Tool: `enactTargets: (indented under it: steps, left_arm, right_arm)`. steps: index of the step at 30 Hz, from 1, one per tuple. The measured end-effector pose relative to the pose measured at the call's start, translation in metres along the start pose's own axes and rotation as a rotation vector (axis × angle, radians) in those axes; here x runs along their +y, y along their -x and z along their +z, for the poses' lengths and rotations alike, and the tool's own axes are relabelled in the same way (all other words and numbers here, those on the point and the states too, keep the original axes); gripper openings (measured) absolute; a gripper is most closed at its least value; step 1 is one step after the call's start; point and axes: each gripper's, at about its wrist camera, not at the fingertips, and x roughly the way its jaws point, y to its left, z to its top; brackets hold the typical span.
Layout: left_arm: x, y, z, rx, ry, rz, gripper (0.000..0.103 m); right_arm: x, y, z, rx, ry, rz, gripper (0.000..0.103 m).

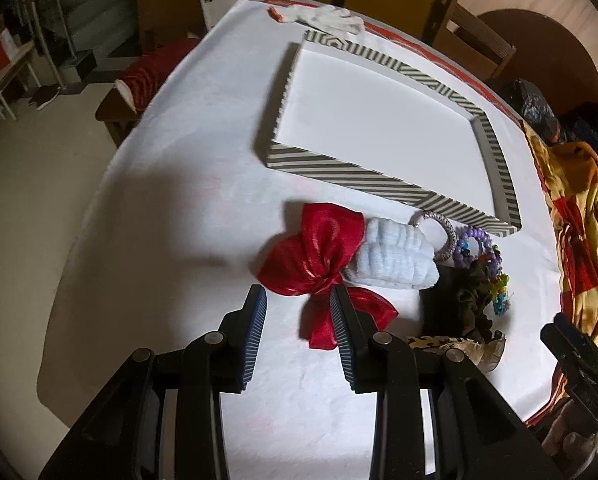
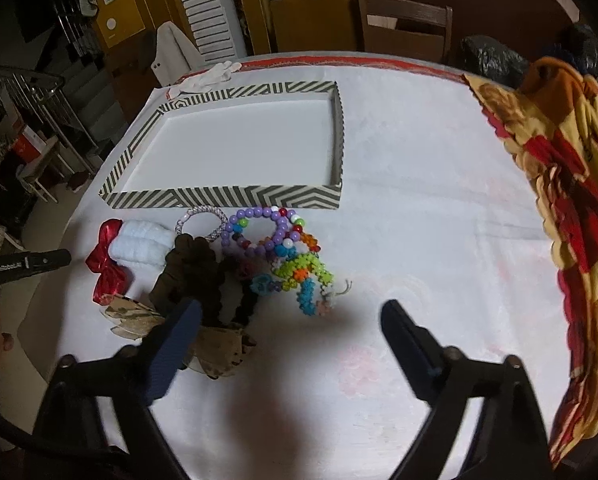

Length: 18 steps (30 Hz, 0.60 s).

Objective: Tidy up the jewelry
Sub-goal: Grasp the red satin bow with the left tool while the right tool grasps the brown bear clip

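Observation:
A striped shallow box [image 1: 379,178] with a bare white floor lies on the white tablecloth. In front of it the pieces lie in a cluster: a red ribbon bow [image 1: 319,248], a pale blue scrunchie [image 1: 391,258], a sparkly bangle [image 1: 449,236], purple bead bracelets [image 2: 255,216], flower-bead strands [image 2: 307,272], a dark brown scrunchie [image 2: 195,268] and a leopard-print bow [image 2: 219,344]. My left gripper [image 1: 298,300] is open just short of the red bow's knot, with a ribbon tail in the gap. My right gripper [image 2: 291,312] stands wide open near the bead strands, its left finger over the leopard bow.
A white glove [image 2: 215,74] lies beyond the box at the far table edge. A red and yellow blanket [image 2: 559,160] covers the table's right side. Wooden chairs [image 2: 403,20] stand behind. Bare cloth stretches right of the beads and in front of both grippers.

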Motion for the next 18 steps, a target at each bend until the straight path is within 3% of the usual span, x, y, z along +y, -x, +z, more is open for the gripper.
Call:
enactTargets:
  steps: [4,6,12,18]
  left_arm:
    - [-0.001,-0.006,0.003,0.015,0.004,-0.007,0.03]
    - [-0.003,-0.01,0.004,0.034,0.003,-0.025,0.03]
    - [-0.01,-0.016,-0.001,0.046,0.021,-0.057,0.03]
    - [-0.011,-0.028,0.001,0.05,0.034,-0.041,0.033]
  right_arm:
    - [-0.01,-0.008,-0.004,0.028,-0.03,0.039,0.071]
    - [-0.008,-0.012,-0.005,0.037,-0.054,0.117,0.066]
    - [0.022,-0.027,0.004,0.063,-0.009,0.192,0.066]
    - [0.043,-0.049,0.008,0.104,0.003,0.206,0.068]
